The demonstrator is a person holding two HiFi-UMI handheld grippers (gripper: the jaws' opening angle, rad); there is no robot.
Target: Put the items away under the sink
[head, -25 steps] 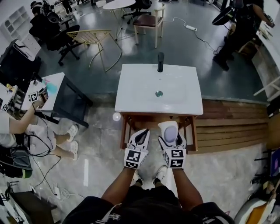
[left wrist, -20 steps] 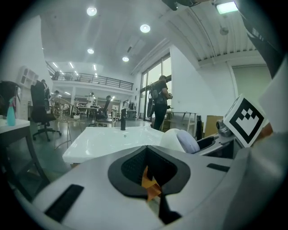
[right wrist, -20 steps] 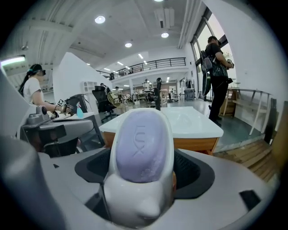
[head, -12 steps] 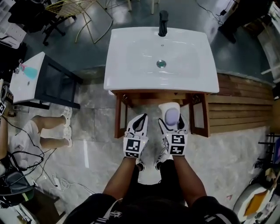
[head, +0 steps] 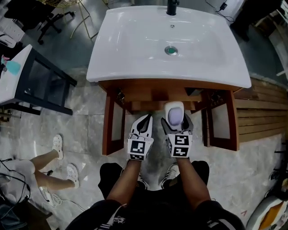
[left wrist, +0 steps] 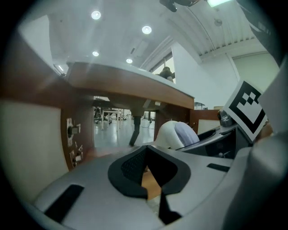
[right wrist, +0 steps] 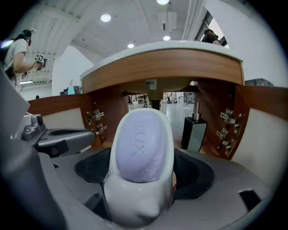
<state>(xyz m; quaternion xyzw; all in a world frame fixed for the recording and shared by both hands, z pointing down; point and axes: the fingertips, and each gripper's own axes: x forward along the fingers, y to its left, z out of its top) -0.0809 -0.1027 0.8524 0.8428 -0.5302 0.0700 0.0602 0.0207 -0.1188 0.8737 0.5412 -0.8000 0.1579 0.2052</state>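
A white soap dish [head: 174, 111] with a purple bar of soap [right wrist: 141, 146] lies between the jaws of my right gripper [head: 175, 123], which is shut on it. The dish [right wrist: 140, 193] points at the open wooden cabinet [head: 157, 92] under the white sink [head: 130, 49]. Inside the cabinet, to the right, stands a black pump dispenser [right wrist: 194, 131]. My left gripper [head: 145, 122] hangs just left of the right one, shut with nothing in it. In the left gripper view, the dish [left wrist: 173, 134] shows past the left gripper [left wrist: 149, 182].
Both cabinet doors stand open, one at the left [head: 110, 119] and one at the right [head: 230, 120]. A black faucet [head: 172, 6] sits at the sink's back. A dark side table [head: 42, 87] and another person's legs [head: 42, 168] are at the left.
The view has dropped lower and closer to the sink. Both grippers have come up to the cabinet's open front, the right one still holding the soap dish.
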